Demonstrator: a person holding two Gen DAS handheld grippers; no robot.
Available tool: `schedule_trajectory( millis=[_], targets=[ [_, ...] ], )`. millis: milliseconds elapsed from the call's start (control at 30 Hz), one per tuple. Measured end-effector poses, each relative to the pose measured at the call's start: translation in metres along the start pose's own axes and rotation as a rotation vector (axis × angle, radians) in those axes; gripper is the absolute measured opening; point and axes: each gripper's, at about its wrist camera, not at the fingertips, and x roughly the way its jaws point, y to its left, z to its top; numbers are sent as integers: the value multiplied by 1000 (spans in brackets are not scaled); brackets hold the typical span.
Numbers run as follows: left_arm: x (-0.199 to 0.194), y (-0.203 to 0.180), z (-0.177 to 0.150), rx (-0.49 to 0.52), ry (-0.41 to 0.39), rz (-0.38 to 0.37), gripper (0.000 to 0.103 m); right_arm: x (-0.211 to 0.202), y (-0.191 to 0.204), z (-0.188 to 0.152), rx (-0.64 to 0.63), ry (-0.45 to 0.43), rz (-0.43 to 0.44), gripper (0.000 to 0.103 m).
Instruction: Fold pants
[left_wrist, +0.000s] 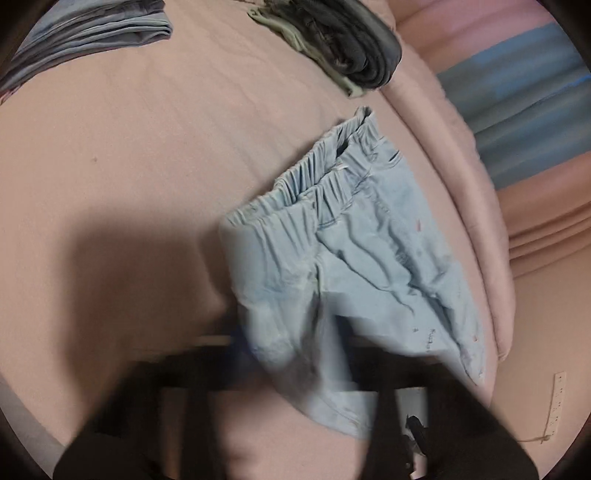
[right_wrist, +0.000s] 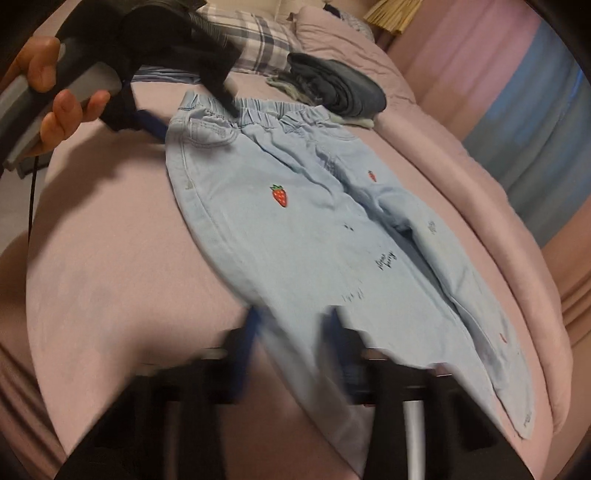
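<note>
Fingers first: both pairs are closed on the pants (right_wrist: 295, 221), and cloth runs between each pair. In our right wrist view the right gripper (right_wrist: 291, 354) has its blue fingers (right_wrist: 245, 354) clamped on the near hem end of one leg, though motion blur hides the exact contact. The left gripper (right_wrist: 184, 122) sits at the far left corner of the waistband, with a hand (right_wrist: 55, 99) wrapped round its grey handle. In our left wrist view the left gripper (left_wrist: 291, 354) pinches a blurred fold of the pale blue cloth low in the frame; its fingers are mostly covered by the fabric.

The pants lie on a pink bed (right_wrist: 110, 240), waistband away from the right gripper and legs running toward it, partly lifted at the gripped ends.

Our right view alone shows the front of the pants: a red strawberry (right_wrist: 279, 195), a smaller red mark on the other leg, dark lettering lower down, and a plaid pillow (right_wrist: 258, 40) at the head of the bed. Our left view alone shows the elastic waistband (left_wrist: 314, 177) gaping open, and a folded blue-grey garment (left_wrist: 92, 33) at the far left. Both views catch a dark folded pile (left_wrist: 347, 48) beyond the waistband, near the bed's edge.
</note>
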Motion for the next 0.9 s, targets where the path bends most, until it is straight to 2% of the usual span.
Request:
schedule_trajectory(
  millis=[67,167,233,333,433,467,500,567,600,700,733,800,867,900],
  targets=[
    [-7,6,3,10,-12,-14,17,-1,0,10,2,4,5,8],
    [-26,12,-2,53,-42,-22,17,-14,3,10,6,4,20,8],
    [-28,15,-4,67,-42,-12,18,-17,7,3,40,28,74,8],
    [-15,25,-6,47,-15,28,21,-9,24,-5,-12,46,60,8],
    [-8,32,-1,32,27,23,24,-12,22,-5,-14,38,68,10],
    [-14,27,0,59,28,49,31,-15,16,-6,-12,43,106,12],
    [-21,20,0,102,12,98,48,-16,10,-4,0,50,131,20],
    [-40,6,-1,204,-56,215,70,-29,-12,-9,64,39,161,22],
    [-53,-1,-4,253,-115,234,74,-37,-26,-13,105,27,164,23],
    [-67,-21,-9,366,-181,201,74,-47,-74,-39,252,31,103,24],
    [-62,-35,-13,428,-178,166,74,-40,-92,-50,296,72,37,24],
    [-45,-57,-20,519,-135,102,74,-21,-122,-71,375,159,-51,24],
    [-16,-75,-32,613,-58,49,75,-5,-139,-95,442,242,-72,24],
    [-3,-77,-38,653,-30,86,74,-1,-142,-104,456,275,-73,24]
  ],
)
